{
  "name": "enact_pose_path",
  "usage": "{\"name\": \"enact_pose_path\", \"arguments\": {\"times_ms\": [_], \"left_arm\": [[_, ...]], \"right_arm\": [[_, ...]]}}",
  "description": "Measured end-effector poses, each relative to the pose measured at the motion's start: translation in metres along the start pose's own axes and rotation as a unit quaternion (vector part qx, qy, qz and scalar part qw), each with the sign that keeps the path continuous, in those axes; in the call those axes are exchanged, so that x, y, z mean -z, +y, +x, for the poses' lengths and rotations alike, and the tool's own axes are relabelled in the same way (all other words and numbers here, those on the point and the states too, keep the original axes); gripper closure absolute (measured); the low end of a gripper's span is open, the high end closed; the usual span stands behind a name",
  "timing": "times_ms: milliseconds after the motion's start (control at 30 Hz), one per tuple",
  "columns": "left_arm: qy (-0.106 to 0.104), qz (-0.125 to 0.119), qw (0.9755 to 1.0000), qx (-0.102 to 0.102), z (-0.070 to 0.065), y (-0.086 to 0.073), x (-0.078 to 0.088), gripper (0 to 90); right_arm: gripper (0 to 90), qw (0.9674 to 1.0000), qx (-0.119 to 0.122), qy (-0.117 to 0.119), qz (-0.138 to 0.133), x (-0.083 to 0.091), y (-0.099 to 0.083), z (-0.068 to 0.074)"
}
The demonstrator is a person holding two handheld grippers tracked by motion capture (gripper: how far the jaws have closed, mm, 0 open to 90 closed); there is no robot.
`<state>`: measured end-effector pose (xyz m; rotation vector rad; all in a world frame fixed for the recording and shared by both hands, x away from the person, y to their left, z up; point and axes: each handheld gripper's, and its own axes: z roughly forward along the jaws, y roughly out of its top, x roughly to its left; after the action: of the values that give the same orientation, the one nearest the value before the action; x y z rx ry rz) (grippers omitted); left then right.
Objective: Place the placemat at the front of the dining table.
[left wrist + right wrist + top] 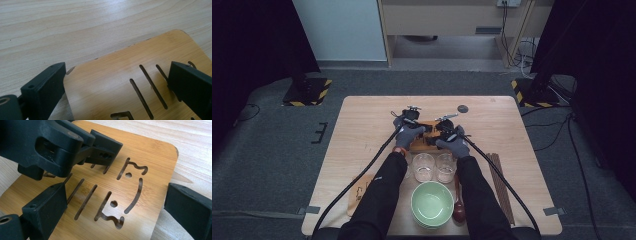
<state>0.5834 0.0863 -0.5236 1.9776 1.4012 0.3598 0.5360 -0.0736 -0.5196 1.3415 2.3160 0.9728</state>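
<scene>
A bamboo board (419, 146) with cut-out slots and a cat-like figure lies flat at the table's middle. My left gripper (412, 118) is low over the board's left part and my right gripper (445, 125) over its right part. In the left gripper view the left gripper (116, 67) is open: one jaw sits beside a rounded corner of the board (105, 82), the other above the slots. In the right gripper view the right gripper (115, 188) is open and spans the board (150, 165), with one jaw off its edge. The left gripper (62, 145) reaches in over the slots.
Clear glasses (423, 166) (445, 167) stand just near of the board. A green bowl (432, 204), a dark spoon (458, 207) and chopsticks (502, 187) lie toward the front edge. A second wooden board (359, 192) sits front left and a grey disc (462, 108) at the back.
</scene>
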Motion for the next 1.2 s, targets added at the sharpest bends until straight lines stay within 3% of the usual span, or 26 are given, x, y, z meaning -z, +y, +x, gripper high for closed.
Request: {"name": "enact_pose_path", "arguments": {"times_ms": [533,933,1033,1200], "left_arm": [[-0.005,0.008,0.9999,0.009,0.0029,-0.0025,-0.0035,2.2],[0.0,0.008,1.0,0.001,0.0023,-0.0032,-0.0039,2.1],[0.011,0.014,0.9997,-0.017,0.0007,-0.004,-0.0041,2.1],[0.009,0.015,0.9996,-0.02,-0.0001,-0.0043,-0.0041,2.1]], "right_arm": [[4.6,1.0,-0.001,0.001,0.003,-0.0028,-0.0019,0.0007],[4.6,1.0,-0.006,0.003,0.003,-0.0046,-0.0033,0.0008],[4.5,0.9999,-0.008,0.012,-0.006,-0.0042,-0.0039,0.0009],[4.8,1.0,-0.001,0.009,-0.004,-0.0038,-0.0048,0.0031]]}}
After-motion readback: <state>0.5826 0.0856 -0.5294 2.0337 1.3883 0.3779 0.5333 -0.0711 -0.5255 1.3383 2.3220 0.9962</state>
